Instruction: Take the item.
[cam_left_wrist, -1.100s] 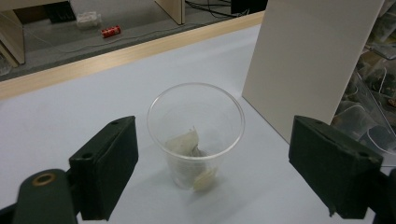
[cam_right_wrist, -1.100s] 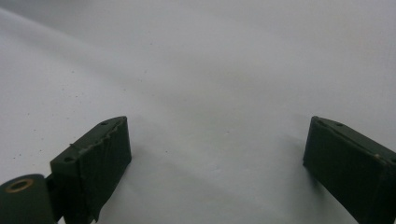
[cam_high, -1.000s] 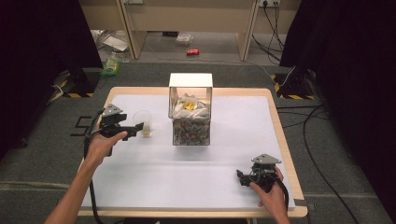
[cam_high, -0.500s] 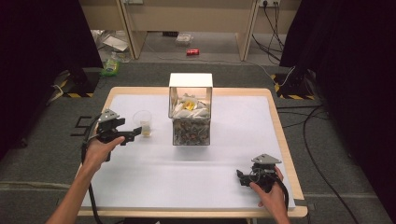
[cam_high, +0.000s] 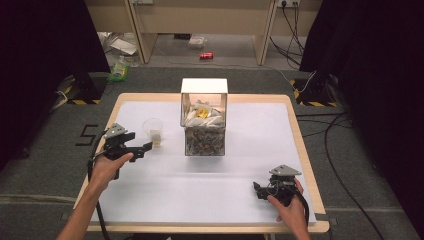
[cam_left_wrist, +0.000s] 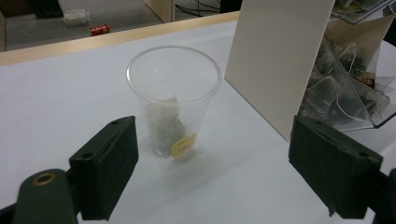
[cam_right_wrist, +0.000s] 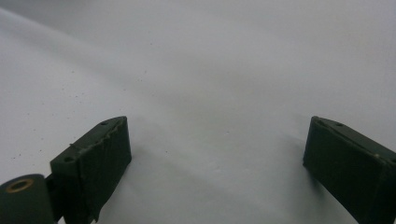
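Left gripper (cam_high: 146, 147) sits just near-left of the clear plastic cup (cam_high: 153, 131), jaws spread wide & holding nothing; in the left gripper view the cup (cam_left_wrist: 173, 100) stands upright on the desk (cam_high: 260, 135) a bit beyond the two black pads, not touching either. A tea bag (cam_left_wrist: 164, 128) w/ a yellow tag (cam_left_wrist: 183, 144) lies in the cup bottom. Just right of the cup is the clear dispenser box (cam_high: 204, 117), white card front, lots more pyramid tea bags heaped inside & spilling toward its lower opening (cam_left_wrist: 348, 88). Right gripper (cam_high: 259, 190) is parked near the desk's near-right corner, well apart from everything, jaws also wide apart, empty, over bare white desk surface. My read: the bag-in-cup step looks done, so the step in hand is either backing off from the cup or lining up to pick it. If it's a pick, next move calls for easing the left gripper fwd so the pads straddle the cup wall, then closing gently, since thin plastic will prob. flex or tip. Writing: the tag has red print, too small to read; a painted mark like a "5" (cam_high: 90, 135) on the floor left of the desk; a red can (cam_high: 206, 55) far off on the floor, brand unreadable.
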